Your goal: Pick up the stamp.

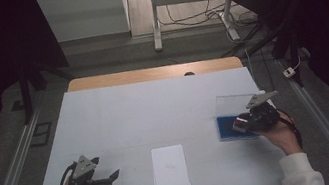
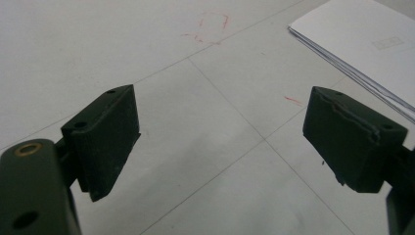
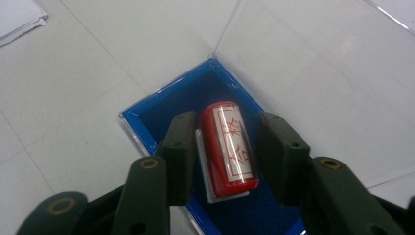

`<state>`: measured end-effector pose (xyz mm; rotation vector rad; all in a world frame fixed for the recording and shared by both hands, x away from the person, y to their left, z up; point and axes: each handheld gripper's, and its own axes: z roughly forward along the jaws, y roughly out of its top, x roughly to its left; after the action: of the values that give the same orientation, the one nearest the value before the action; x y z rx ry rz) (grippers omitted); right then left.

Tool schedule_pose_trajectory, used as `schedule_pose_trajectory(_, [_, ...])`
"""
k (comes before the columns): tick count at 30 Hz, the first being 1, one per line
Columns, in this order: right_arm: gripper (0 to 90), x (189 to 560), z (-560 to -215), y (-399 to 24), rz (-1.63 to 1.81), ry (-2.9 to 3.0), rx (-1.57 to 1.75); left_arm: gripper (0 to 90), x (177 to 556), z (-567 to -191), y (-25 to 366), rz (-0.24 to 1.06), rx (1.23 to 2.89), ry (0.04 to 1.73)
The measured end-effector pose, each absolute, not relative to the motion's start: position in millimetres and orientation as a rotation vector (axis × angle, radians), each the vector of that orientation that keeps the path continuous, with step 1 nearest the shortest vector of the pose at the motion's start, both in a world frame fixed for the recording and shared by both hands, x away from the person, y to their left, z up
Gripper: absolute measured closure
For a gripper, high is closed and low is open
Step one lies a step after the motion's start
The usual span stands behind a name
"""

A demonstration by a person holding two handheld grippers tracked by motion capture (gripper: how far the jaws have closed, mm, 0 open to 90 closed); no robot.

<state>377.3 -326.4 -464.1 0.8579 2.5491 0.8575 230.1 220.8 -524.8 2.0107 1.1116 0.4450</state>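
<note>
**Red stamp in blue-lined box, right side of worktop**

Stamp (image 3: 229, 147): red cylinder, glossy, with a pale label bearing red characters along its side. Lies on its side on a white cradle, its long axis running along the box. Box (image 3: 169, 100): rectangular, blue lining, clear walls; clear lid (image 1: 235, 103) open, standing at the far edge. Box sits flat on the white worktop (image 1: 155, 109) near its right edge. Right claw (image 3: 222, 156) straddles the stamp; contact with the pads cannot be told.
</note>
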Motion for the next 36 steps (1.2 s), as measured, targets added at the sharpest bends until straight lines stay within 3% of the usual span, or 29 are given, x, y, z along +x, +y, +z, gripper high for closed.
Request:
schedule_pose_trajectory(10, [68.3,377.3,-465.3,-325.6,0.841,2.564,0.822,13.6,229.5,-525.1,221.6,0.447,2.010,1.116])
schedule_pose_trajectory(36, [69.8,370.0,-445.0,-329.9,0.978,2.475,0.820,13.8,229.0,-525.0,223.2,0.457,2.003,1.122])
